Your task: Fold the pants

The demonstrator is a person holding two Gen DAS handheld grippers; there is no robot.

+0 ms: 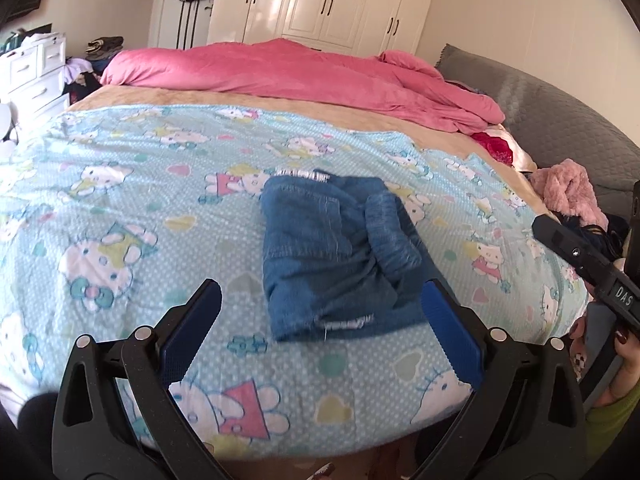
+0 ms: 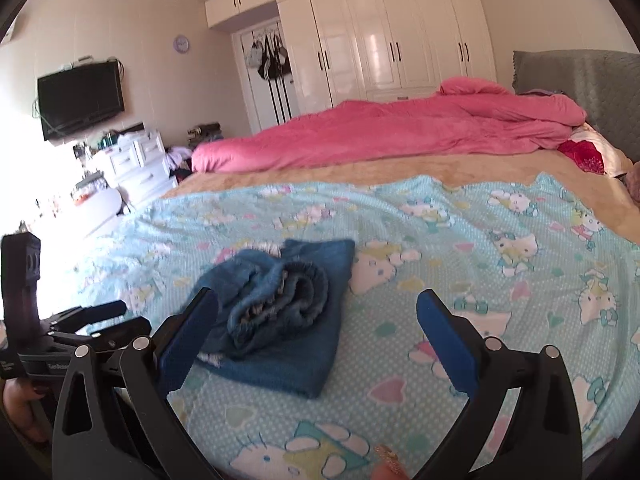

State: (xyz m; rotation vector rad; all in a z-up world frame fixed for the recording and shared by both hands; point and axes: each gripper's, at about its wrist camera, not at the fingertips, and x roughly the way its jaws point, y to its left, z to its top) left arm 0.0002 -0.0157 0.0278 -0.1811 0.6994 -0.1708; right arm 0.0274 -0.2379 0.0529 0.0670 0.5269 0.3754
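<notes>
My left gripper (image 1: pixel 322 312): blue pads spread wide, nothing between them, held above the sheet. My right gripper (image 2: pixel 318 320): likewise spread fully, empty. Folded denim pants (image 1: pixel 336 252): lying on the light-blue cartoon-cat bedsheet (image 1: pixel 120 184), just beyond both sets of fingertips, apparently untouched, waistband bunched on top. Pink duvet (image 1: pixel 304 72): heaped well behind. White wardrobe (image 2: pixel 392 36): against the far wall.

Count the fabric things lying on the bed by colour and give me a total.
Blue: 2, folded denim pants and cartoon-print sheet
Pink: 2, duvet and fluffy garment
Tan: 1, blanket
Red: 1, cloth
Total: 6
</notes>
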